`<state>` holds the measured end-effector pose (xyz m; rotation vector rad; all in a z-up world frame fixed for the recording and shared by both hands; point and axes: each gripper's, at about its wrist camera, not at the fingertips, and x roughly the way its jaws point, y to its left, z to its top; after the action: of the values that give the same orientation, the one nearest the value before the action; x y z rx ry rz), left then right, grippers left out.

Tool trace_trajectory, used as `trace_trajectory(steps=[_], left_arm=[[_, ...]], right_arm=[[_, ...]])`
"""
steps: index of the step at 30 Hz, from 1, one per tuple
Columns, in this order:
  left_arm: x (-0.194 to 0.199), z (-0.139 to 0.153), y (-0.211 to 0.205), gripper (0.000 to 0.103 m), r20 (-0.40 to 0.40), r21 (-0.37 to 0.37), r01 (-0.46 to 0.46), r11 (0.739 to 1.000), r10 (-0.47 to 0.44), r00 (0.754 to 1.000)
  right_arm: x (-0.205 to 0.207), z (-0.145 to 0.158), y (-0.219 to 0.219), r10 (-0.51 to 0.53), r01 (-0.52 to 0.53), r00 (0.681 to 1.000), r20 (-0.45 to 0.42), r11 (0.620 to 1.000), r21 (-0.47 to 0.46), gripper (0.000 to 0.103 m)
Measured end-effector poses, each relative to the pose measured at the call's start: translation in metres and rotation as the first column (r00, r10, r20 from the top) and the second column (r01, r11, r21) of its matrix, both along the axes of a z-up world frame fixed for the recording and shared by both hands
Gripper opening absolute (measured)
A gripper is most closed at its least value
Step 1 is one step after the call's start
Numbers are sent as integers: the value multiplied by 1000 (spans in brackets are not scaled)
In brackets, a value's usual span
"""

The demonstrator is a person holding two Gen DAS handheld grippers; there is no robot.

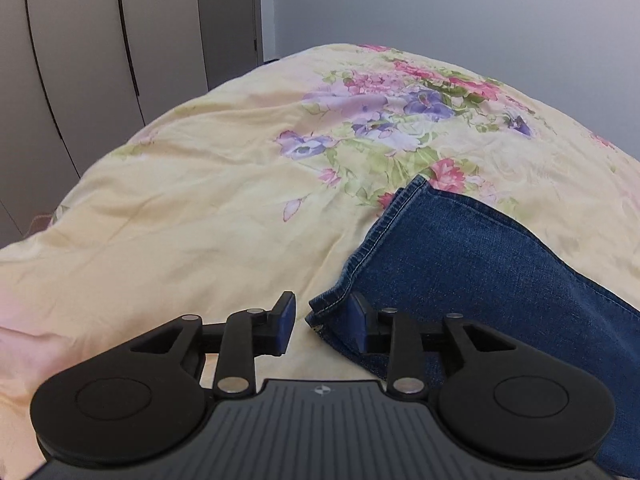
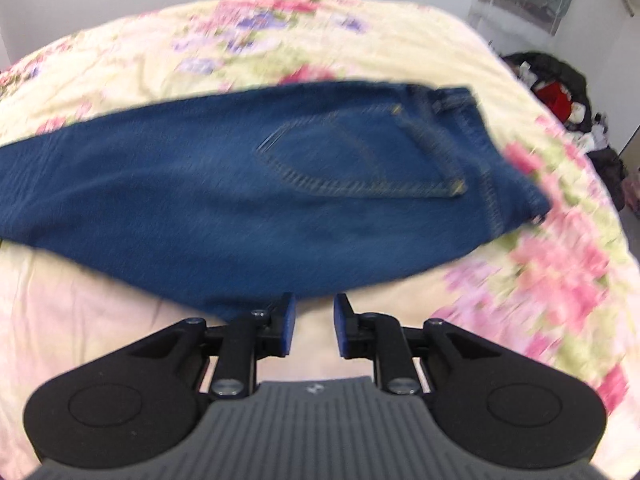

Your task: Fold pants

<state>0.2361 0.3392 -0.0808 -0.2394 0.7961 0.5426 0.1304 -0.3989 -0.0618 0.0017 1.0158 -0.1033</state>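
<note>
Blue jeans (image 2: 240, 196) lie flat on a floral bedspread (image 2: 120, 60), folded lengthwise, waistband at the right and back pocket (image 2: 360, 160) facing up. In the left wrist view the leg hem end (image 1: 460, 256) lies on the bedspread (image 1: 200, 208). My left gripper (image 1: 322, 322) is open, its jaws on either side of the near hem corner (image 1: 320, 312), just above the cloth. My right gripper (image 2: 314, 326) is open and empty at the near edge of the jeans' seat area. The right wrist view is motion-blurred.
Grey wardrobe doors (image 1: 100, 60) stand beyond the bed's left side. A pile of dark and red clutter (image 2: 560, 88) lies on the floor right of the bed. A plain wall (image 1: 440, 0) is behind the bed.
</note>
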Motion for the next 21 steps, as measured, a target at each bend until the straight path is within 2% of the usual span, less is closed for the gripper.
trace_trajectory(steps=[3, 5, 7, 9, 12, 14, 18, 21], left_arm=[[3, 7, -12, 37, 21, 2, 28, 1000, -29, 999], [9, 6, -21, 37, 27, -19, 43, 999, -43, 999], [17, 2, -30, 37, 19, -12, 52, 999, -52, 998], [25, -2, -38, 37, 9, 1, 68, 998, -68, 998], [39, -13, -41, 37, -21, 0, 62, 998, -62, 998], [46, -25, -39, 37, -57, -15, 31, 999, -32, 998], [52, -36, -37, 37, -61, -7, 5, 1000, -6, 998], [54, -41, -38, 38, -73, 1, 7, 1000, -7, 997]], right_arm=[[25, 8, -36, -63, 63, 997, 54, 998, -7, 15], [51, 10, -62, -116, 116, 989, 88, 993, 7, 14], [84, 8, -85, -149, 147, 982, 115, 989, 25, 9], [115, 4, -102, -162, 162, 978, 134, 987, 10, 9], [157, -8, -128, -202, 201, 971, 128, 979, 19, 10], [180, -21, -141, -219, 213, 968, 124, 975, 59, 9], [217, -45, -153, -225, 217, 967, 122, 973, 74, 9], [239, -66, -160, -249, 243, 965, 84, 967, 71, 1]])
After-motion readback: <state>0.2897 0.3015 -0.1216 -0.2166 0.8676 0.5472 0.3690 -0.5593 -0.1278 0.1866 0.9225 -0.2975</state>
